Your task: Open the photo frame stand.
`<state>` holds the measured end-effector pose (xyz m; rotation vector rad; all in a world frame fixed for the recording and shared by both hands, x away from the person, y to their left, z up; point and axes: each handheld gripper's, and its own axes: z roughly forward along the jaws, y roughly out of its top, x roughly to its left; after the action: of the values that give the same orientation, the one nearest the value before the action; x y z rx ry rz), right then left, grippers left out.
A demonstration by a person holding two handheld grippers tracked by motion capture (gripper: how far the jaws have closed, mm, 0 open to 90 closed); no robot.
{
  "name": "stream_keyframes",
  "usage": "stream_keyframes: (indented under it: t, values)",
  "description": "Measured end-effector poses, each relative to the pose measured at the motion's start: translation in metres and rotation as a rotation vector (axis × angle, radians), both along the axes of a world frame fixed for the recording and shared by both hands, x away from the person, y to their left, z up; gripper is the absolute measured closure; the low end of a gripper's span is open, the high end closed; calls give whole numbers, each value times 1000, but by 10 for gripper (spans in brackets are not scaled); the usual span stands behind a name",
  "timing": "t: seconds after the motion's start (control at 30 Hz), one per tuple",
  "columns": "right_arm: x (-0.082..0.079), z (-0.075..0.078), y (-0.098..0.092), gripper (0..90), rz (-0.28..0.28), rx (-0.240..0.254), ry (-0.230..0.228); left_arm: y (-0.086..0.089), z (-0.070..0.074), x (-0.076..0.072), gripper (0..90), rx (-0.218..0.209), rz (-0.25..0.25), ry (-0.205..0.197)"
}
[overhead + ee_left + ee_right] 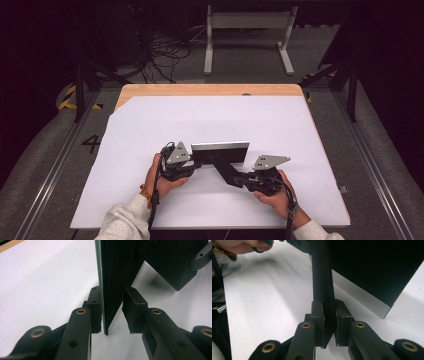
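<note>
Surface: a white sheet [210,125] covers most of a wooden table [210,90]; the wood shows as a strip along the far edge and down the right side; the sheet's far-left corner is cut at a slant
Room: dark all round; grey floor with rails on both sides; a white metal stand [247,35] beyond the table; a tangle of black cables [165,55] on the floor to its left; yellow-and-black tape and a painted figure at the left
Task's thing: a black frame [220,155] with a silver edge stands on the near middle of the sheet, between the two hands; its black back strut [227,172] runs toward the right hand
Left gripper [112,312]: jaws set about the frame's thin edge; one pad lies against the green-edged face, the other stands clear of the board; so not clamped
Right gripper [328,320]: both pads press on the strut; a closed grip on it
Hands: left hand [162,177] and right hand [277,197] each wrap a gripper body; pale sleeves enter from below
Hard to make out: the frame's front face is turned away; the room's far corners are lost in shadow; the gripper bodies merge with the black frame from above
</note>
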<state>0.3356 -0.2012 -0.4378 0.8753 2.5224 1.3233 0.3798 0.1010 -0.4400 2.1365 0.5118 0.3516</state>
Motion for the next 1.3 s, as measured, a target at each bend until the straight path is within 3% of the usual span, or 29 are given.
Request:
stream_keyframes:
  t: [0.5,0.83,1.3]
  values:
    - [-4,-2,1,819,12,-21,-2,-2,-2,-2,691,13,-3,8]
    - [-6,-2,4,823,13,-38,-28,-5,-2,-1,673,33,23,-39]
    - [-6,-5,7,823,3,-62,-45,-5,-7,4,657,28,49,-16]
